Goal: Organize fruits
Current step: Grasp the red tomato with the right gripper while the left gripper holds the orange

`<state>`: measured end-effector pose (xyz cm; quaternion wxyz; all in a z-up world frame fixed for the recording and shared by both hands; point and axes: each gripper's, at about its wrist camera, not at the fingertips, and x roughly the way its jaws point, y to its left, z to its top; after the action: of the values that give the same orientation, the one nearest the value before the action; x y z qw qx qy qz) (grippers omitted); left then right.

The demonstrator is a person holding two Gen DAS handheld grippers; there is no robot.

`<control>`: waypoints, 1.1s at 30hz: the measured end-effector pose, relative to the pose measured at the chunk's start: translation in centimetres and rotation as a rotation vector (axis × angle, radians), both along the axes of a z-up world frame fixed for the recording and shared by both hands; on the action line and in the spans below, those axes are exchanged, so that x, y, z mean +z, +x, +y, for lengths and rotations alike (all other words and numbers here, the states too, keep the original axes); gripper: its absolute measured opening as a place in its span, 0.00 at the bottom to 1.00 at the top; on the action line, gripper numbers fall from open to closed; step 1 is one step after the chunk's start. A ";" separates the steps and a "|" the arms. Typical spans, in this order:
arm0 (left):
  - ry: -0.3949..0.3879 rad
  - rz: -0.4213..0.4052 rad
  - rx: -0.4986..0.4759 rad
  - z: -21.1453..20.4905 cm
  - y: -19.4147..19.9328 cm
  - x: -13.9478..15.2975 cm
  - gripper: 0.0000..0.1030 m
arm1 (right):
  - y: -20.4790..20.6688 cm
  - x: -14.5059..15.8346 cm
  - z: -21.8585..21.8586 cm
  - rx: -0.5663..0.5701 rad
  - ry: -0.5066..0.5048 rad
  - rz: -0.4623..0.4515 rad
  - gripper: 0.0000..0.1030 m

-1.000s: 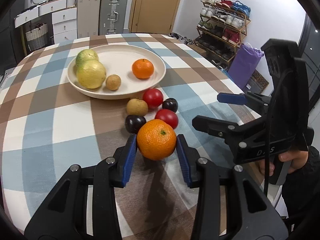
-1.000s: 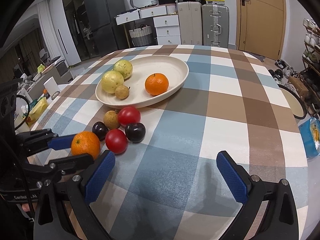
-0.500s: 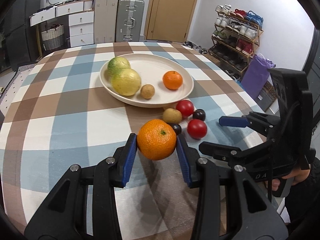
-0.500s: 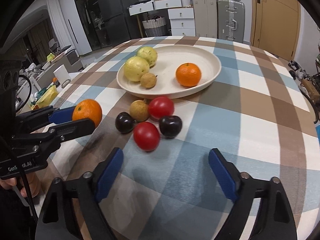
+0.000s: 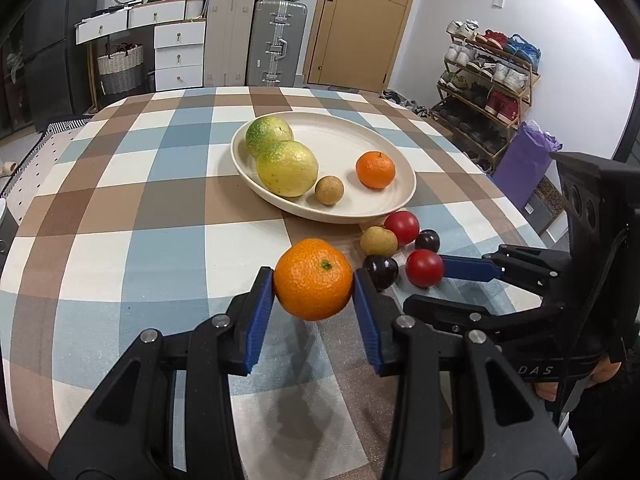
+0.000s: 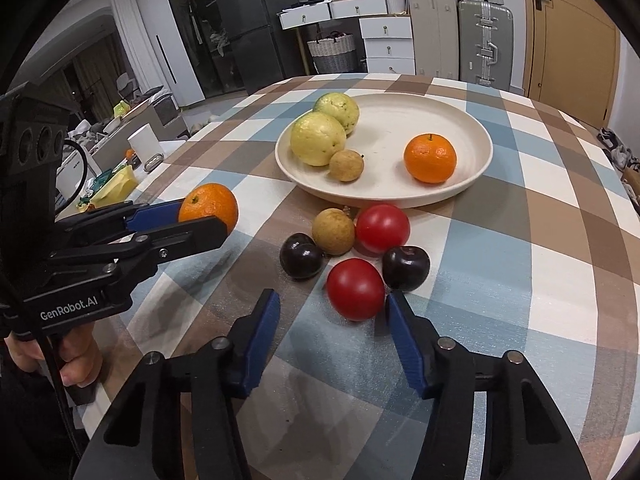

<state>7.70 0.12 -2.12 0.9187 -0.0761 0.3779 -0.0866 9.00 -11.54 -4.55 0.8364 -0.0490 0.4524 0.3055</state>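
My left gripper point(image 5: 313, 294) is shut on an orange point(image 5: 313, 279) and holds it above the checked tablecloth; the held orange also shows in the right wrist view point(image 6: 209, 207). A cream plate point(image 5: 394, 204) holds two yellow-green guavas point(image 5: 286, 168), a small brown fruit point(image 5: 329, 189) and another orange point(image 5: 375, 169). Loose in front of the plate lie two red tomatoes point(image 6: 355, 289), two dark plums point(image 6: 301, 255) and a brown fruit point(image 6: 333, 231). My right gripper point(image 6: 332, 314) is open, with its fingertips beside the nearest tomato.
The round table's edge point(image 5: 516, 208) runs close on the right. A shoe rack point(image 5: 486, 80) and purple bag point(image 5: 524, 160) stand beyond it. Suitcases point(image 5: 276, 40) and drawers point(image 5: 178, 56) line the far wall.
My left gripper has lifted the orange and drawn back left from the loose fruit. My right gripper has moved in to the nearest tomato and narrowed its opening.
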 end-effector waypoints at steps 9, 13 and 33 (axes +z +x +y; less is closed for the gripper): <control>-0.001 0.002 0.000 0.0 0.0 0.0 0.36 | 0.4 -0.1 0.3 -0.011 -0.003 0.000 0.41; 0.000 0.000 -0.002 0.0 0.0 0.0 0.36 | 0.4 0.0 0.2 -0.017 -0.005 -0.001 0.29; 0.007 -0.038 -0.014 -1.2 -0.2 1.9 0.36 | -0.8 3.0 -2.2 -0.031 0.058 -0.064 0.29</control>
<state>7.53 -1.04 -0.20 0.9252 -0.0689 0.3613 -0.0930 8.17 -13.69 -1.51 0.8562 -0.0276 0.4169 0.3037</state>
